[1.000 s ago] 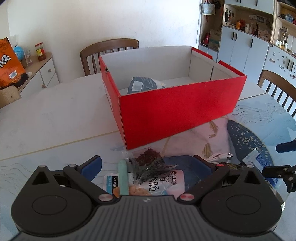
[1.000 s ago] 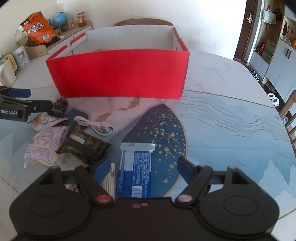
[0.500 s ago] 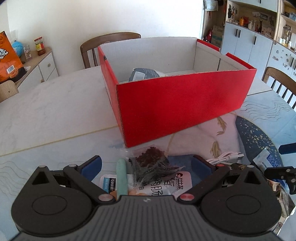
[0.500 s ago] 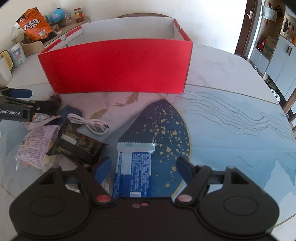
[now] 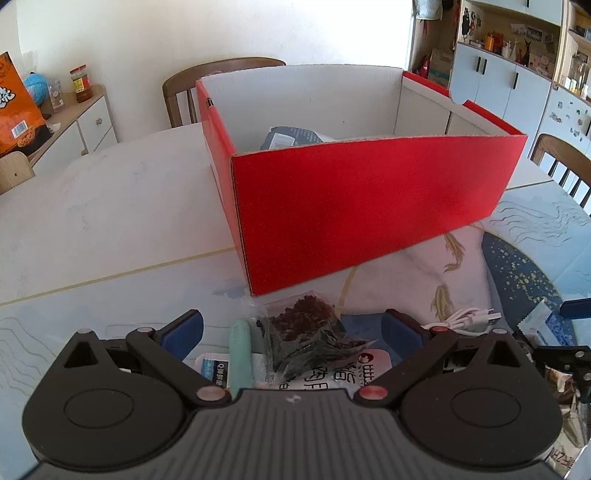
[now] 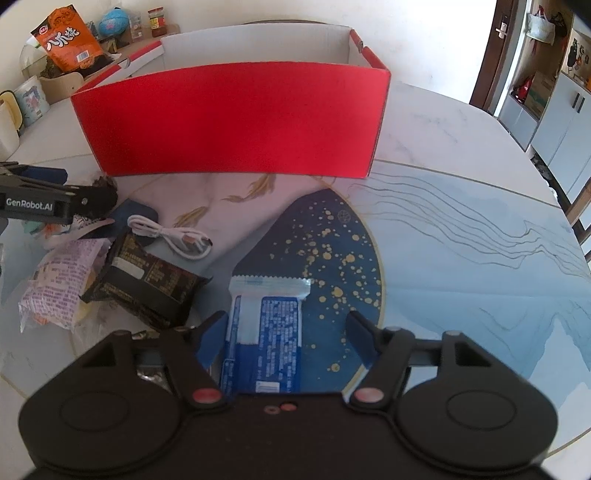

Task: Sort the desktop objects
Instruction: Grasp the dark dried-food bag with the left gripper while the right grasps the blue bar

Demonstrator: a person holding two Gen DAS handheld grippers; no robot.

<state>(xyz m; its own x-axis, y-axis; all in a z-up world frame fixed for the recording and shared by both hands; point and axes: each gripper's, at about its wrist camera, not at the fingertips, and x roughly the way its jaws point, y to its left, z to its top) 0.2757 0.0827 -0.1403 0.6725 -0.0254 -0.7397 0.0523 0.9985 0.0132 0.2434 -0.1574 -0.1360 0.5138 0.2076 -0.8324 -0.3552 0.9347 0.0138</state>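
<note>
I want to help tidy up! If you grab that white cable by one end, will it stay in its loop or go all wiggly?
The white cable would probably go wiggly: it lies in loose curves on the table, nothing tying it. It looks thin, so likely light. Its plug end would probably dangle and swing, perhaps snagging the dark snack packet beside it.

Both wrist views are bright and daylit, the light apparently entering from the side of the room. The white wall [image 5: 140, 40] is washed nearly featureless. Strong fisheye curvature bows the red box [image 6: 236, 118] and bends the table edge [image 6: 546, 192]; dark vignetting fills the frame corners. Soft shadows lie beneath the box and the snack packets [image 6: 147, 280]. The glossy table top [image 5: 535, 229] carries a pale sheen. Mild softness affects peripheral shelves [image 5: 517, 33]; central detail stays sharp.
</note>
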